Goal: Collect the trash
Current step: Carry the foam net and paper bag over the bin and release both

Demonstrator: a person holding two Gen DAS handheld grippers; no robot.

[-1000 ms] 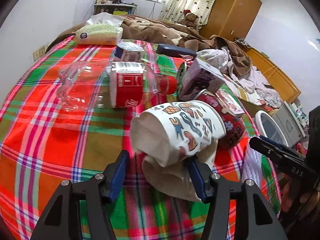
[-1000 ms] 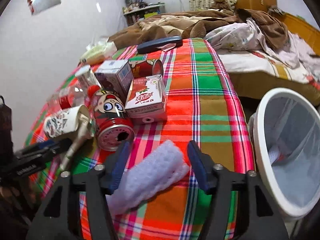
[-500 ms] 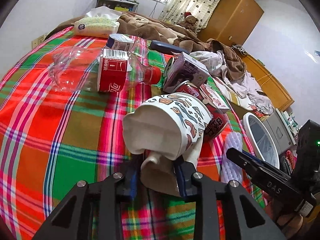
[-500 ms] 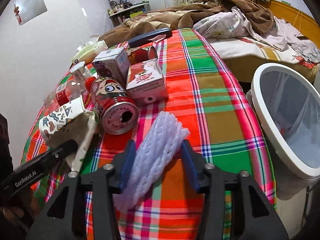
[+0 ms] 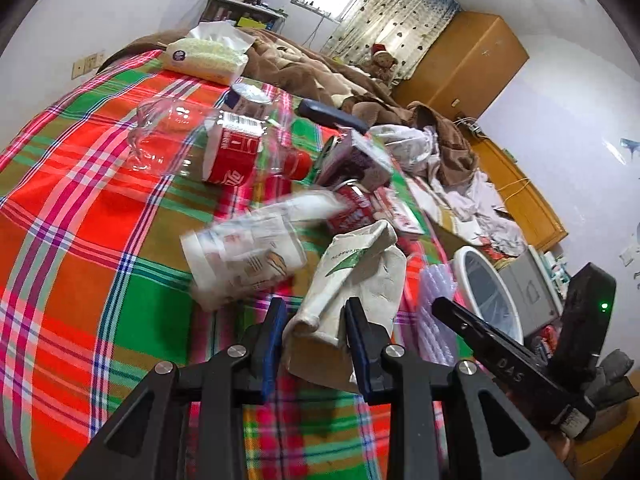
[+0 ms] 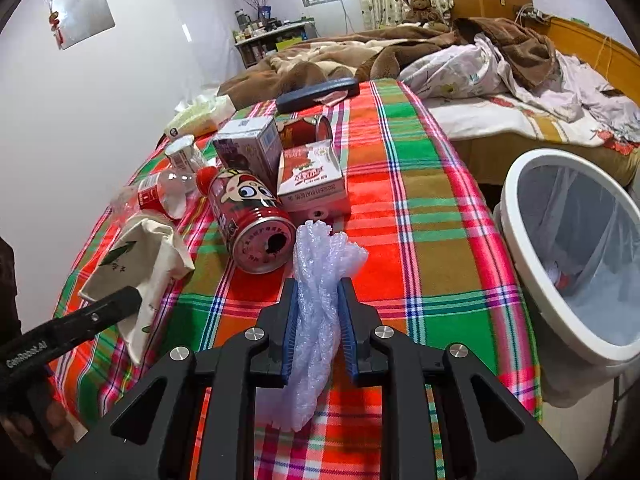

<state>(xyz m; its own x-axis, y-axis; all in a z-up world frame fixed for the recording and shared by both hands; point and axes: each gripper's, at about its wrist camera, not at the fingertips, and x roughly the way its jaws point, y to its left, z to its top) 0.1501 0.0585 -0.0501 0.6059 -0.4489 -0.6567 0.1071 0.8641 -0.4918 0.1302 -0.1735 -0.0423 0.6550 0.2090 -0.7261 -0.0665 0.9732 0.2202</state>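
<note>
My left gripper [image 5: 315, 312] is shut on a crumpled beige paper bag [image 5: 360, 272] with a green leaf print, held just over the plaid cloth [image 5: 80, 240]. A patterned paper cup [image 5: 244, 256] lies blurred on its side just left of the bag. My right gripper [image 6: 319, 286] is shut on a pale foam net sleeve [image 6: 320, 256], squeezed thin between the pads. The bag [image 6: 136, 264] and one left finger [image 6: 100, 312] show at the left of the right wrist view. A white-rimmed bin [image 6: 516, 220] with a liner stands off the table's right edge.
On the cloth lie a red cartoon can [image 6: 252, 220], a red-and-white carton [image 6: 312, 176], a purple carton [image 6: 248, 148], a second can [image 6: 308, 130], a clear bottle [image 5: 208, 144], a tissue pack [image 5: 204, 56] and a dark case [image 6: 316, 90]. A bed [image 6: 500, 112] lies beyond.
Both grippers closed, the left on the paper bag, the right on the foam net. The left one moved and rolled slightly with the bag, and the cup slid off to the left.
</note>
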